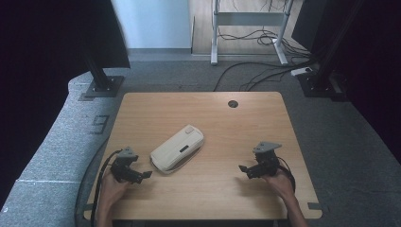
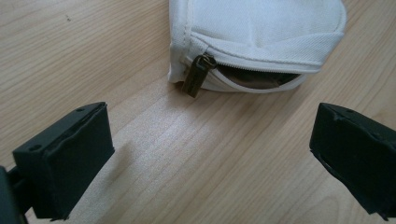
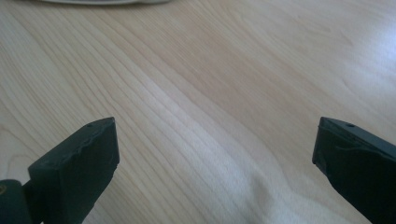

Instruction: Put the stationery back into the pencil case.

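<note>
A white fabric pouch (image 1: pixel 177 148) lies aslant in the middle of the wooden table (image 1: pixel 213 118). In the left gripper view its near end (image 2: pixel 261 32) shows a brass zipper pull (image 2: pixel 198 74) and a zipper partly undone. My left gripper (image 1: pixel 144 175) rests low at the front left, just short of the pouch, pointing at it. Its jaws are open (image 2: pixel 210 123) with only bare wood between them. At the front right, my right gripper (image 1: pixel 243 169) points left toward the pouch from some distance away. It is open (image 3: pixel 215 135) over bare table, with the pouch's edge (image 3: pixel 93 1) far ahead.
A round cable hole (image 1: pixel 232 103) sits near the table's far edge. On the grey floor beyond stand a black stand base (image 1: pixel 101 87) at left, another (image 1: pixel 321 82) at right, desk legs (image 1: pixel 215 52) and loose cables (image 1: pixel 255 71). Both forearms enter over the front edge.
</note>
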Demonstrator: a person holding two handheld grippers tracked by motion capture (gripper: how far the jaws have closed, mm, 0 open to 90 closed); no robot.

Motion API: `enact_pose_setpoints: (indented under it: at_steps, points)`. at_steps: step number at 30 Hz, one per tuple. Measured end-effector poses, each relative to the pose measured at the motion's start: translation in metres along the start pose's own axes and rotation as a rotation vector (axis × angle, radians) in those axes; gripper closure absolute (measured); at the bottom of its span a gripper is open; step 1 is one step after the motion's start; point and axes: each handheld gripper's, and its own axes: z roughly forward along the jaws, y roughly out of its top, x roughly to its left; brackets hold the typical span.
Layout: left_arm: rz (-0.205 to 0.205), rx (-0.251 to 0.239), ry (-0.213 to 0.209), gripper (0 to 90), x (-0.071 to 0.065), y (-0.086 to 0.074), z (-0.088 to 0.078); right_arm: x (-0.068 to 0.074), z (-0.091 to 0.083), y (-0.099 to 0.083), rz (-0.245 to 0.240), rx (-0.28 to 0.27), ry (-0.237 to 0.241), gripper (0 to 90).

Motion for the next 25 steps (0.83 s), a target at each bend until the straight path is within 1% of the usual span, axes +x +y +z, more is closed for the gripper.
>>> enact_pose_setpoints:
  at_steps: [1,3,4,5,6,7,9,12,13,15,16,21,24,25]
  points:
    - [0.005,0.007,0.003,0.0,0.000,-0.001,0.001,0.000,0.001,-0.003,0.003,0.002,-0.002,0.5]
    - [0.020,0.017,0.026,0.0,-0.002,-0.002,0.004,0.001,0.003,-0.009,0.009,0.006,-0.005,0.5]
    - [0.025,0.014,0.029,0.0,-0.003,-0.003,0.006,0.001,0.004,-0.012,0.012,0.011,-0.005,0.5]
    - [0.023,0.013,0.023,0.0,-0.003,-0.005,0.009,0.001,0.005,-0.015,0.012,0.016,-0.007,0.5]
    - [0.021,0.018,0.019,0.0,-0.003,-0.007,0.011,0.002,0.006,-0.017,0.011,0.025,-0.009,0.5]
    - [0.023,0.033,0.031,0.0,-0.003,-0.008,0.014,0.002,0.007,-0.019,0.010,0.033,-0.012,0.5]
    - [0.038,0.025,0.054,0.0,-0.004,-0.010,0.016,0.003,0.008,-0.023,0.014,0.033,-0.013,0.5]
    - [0.034,0.008,0.055,0.0,-0.004,-0.012,0.016,0.003,0.011,-0.029,0.024,0.040,-0.010,0.5]
    - [0.037,0.006,0.062,0.0,-0.004,-0.012,0.017,0.003,0.012,-0.030,0.028,0.045,-0.011,0.5]
    - [0.051,0.015,0.082,0.0,-0.007,-0.011,0.018,0.003,0.015,-0.034,0.028,0.054,-0.012,0.0]
    - [0.066,0.025,0.098,0.0,-0.010,-0.011,0.019,0.003,0.016,-0.036,0.032,0.048,-0.010,0.0]
    - [0.051,0.022,0.108,0.0,-0.011,-0.010,0.021,0.005,0.014,-0.037,0.038,0.048,-0.017,0.0]
    - [0.029,0.021,0.128,0.0,-0.014,-0.009,0.022,0.006,0.014,-0.038,0.035,0.047,-0.018,0.0]
    - [0.027,0.021,0.131,0.0,-0.014,-0.009,0.022,0.006,0.014,-0.037,0.036,0.048,-0.018,0.0]
